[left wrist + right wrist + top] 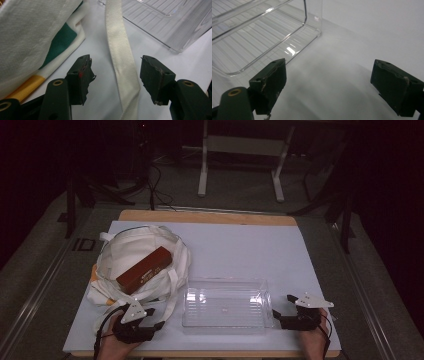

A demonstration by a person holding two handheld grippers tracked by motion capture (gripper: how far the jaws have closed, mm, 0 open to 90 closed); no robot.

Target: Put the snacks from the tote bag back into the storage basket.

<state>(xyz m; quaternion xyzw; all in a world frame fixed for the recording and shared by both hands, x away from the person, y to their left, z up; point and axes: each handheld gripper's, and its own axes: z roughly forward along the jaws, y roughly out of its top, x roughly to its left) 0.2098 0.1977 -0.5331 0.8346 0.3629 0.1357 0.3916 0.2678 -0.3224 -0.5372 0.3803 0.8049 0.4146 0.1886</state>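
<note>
White sheeting covers the table across the middle of the high view, with dark floor and metal stand legs along the top of the frame. At the left of that view a cream tote bag lies crumpled, and a reddish-brown box rests slantwise on top of it. At lower centre stands a clear plastic tray, empty as far as can be seen. The left gripper sits at lower left, just below the bag; the right gripper sits at lower right, just beside the tray's right end.

The left gripper view adds what the overhead misses: green and orange-yellow patches on the bag's cloth at the left of the frame, and a cream strap running from top centre down between the two black jaws. The jaws stand apart on either side of it, and neither pad touches the strap, so this claw is released and holds nothing. A corner of the tray fills the upper right.

The right gripper view shows the tray's ribbed floor and rounded corner at upper left, close above the left jaw. Its jaws are spread wide over bare white surface, gripping nothing.
</note>
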